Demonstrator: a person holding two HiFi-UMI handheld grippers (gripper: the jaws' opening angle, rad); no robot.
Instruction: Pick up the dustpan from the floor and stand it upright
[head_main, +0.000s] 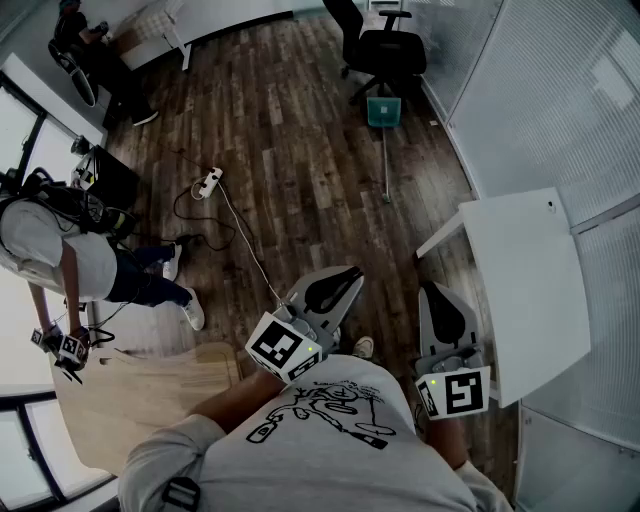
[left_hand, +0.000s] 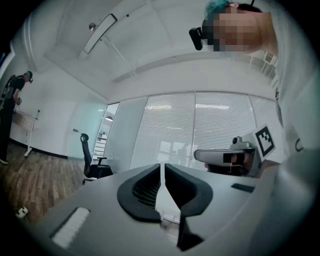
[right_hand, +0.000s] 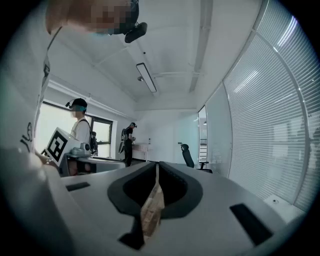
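Head view shows both claws held close to the person's chest, pointing flat ahead. I think that is because nothing has been reached for yet. The left gripper (head_main: 345, 275) is pinched closed with nothing in it. The right gripper (head_main: 435, 292) is pinched closed and empty too. The dustpan (head_main: 383, 112) lies well away on the dark wood floor (head_main: 290, 150), just in front of a black office chair (head_main: 385, 50), its long handle flat on the boards. A white table (head_main: 530, 290) stands at the right. A power strip (head_main: 210, 182) lies on the floor, and another person (head_main: 60, 250) stands at the left.
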